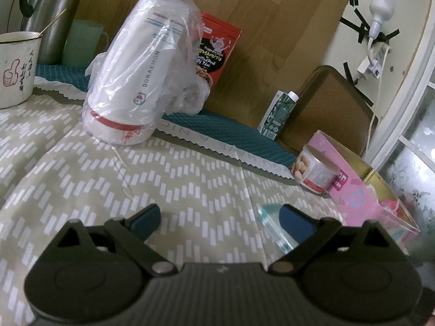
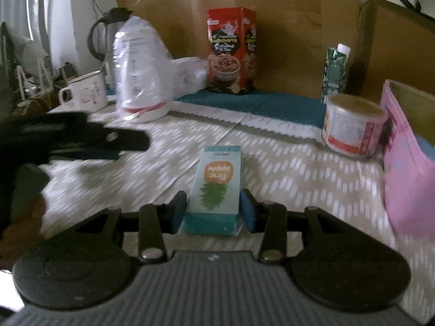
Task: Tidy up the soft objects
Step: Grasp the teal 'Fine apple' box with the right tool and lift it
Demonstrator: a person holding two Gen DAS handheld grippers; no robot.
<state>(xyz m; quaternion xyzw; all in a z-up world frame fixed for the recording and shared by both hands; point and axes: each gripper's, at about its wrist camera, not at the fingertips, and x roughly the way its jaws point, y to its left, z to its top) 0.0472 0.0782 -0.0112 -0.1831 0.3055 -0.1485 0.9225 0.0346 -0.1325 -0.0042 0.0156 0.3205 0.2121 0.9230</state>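
A small teal tissue pack with a pineapple print lies flat on the patterned tablecloth. My right gripper has closed its blue pads on both sides of the pack's near end. In the left wrist view the pack shows partly behind the right fingertip. My left gripper is open and empty, low over the cloth; it also shows as a dark blurred shape in the right wrist view. A white paper roll in a clear plastic bag stands at the back left.
A pink box with its top open stands at the right edge, a round tin beside it. A red snack box, a green carton, an enamel mug and a kettle line the back. A chair is behind.
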